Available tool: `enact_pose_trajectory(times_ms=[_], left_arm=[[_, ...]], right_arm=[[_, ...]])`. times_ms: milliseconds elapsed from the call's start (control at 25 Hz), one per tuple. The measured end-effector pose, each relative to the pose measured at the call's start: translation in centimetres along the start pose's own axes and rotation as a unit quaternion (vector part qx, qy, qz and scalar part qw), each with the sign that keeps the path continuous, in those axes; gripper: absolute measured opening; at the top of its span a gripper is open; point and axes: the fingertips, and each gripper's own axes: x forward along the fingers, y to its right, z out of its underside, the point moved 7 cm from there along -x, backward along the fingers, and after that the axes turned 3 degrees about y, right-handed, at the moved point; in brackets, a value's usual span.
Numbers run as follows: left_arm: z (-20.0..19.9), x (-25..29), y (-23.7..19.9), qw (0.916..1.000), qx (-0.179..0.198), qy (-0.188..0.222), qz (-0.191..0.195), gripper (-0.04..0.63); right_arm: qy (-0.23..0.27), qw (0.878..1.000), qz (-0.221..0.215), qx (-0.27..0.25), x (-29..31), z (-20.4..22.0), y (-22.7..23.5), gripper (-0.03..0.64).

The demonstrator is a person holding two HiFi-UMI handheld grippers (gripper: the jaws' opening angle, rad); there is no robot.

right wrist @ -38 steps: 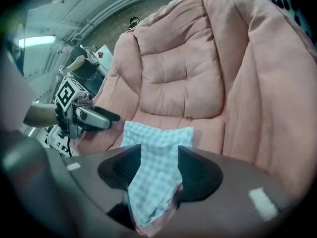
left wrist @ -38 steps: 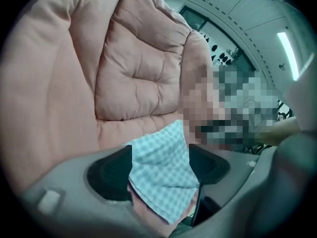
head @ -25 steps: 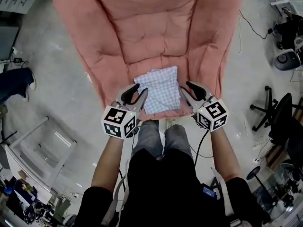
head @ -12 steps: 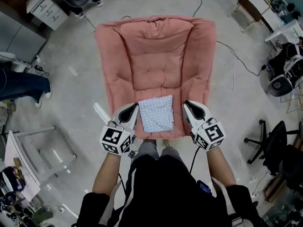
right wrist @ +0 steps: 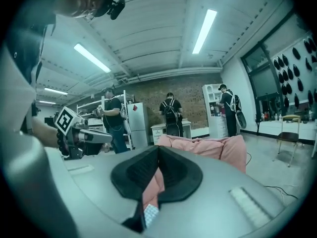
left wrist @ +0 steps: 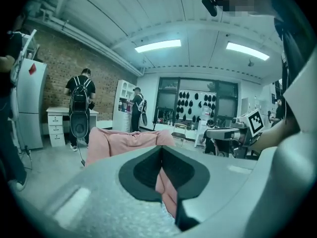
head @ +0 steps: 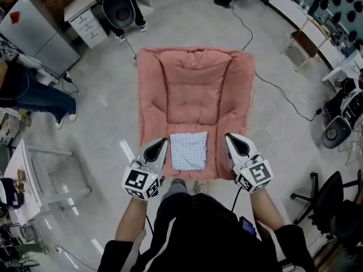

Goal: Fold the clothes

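Now | left gripper [head: 161, 144] fingers closed, empty | right gripper [head: 231, 138] fingers just closed, empty

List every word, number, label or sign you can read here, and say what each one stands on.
No words or numbers can be read in any view.
Black square patterns on the left white marker cube and the right white marker cube: codes, not letters.
Red diamond-shaped sticker on the tall grey metal cabinet: too small to read any print.
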Motion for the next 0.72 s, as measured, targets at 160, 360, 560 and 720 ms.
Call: enact_pose_trajectory(times_ms=[160, 360, 560, 720], left_arm=[[-0.7, -1.0, 1.9, 0.9999, -0.001, 0.015, -0.003, 0.008], [-2.2, -0.5, 1.2, 0.9995, 0.003, 0.023, 0.021, 0.008], [-3.0, -1.4, -2.1, 0.999, 0.006, 0.028, 0.036, 0.008], [-2.8, -1.9, -3.1, 0.9987, 0.005, 0.029, 0.043, 0.008]], right_arm=[[0.007, 1.0, 0.01, 0.003, -2.0, -0.7, -0.1, 0.005], [0.03, 0.999, 0.036, 0.024, -1.4, -2.0, -0.6, 0.005], [0.058, 0.996, 0.061, 0.026, 1.4, -3.5, -2.2, 0.005], [0.06, 0.995, 0.07, 0.029, 2.0, -3.1, -2.9, 0.005]])
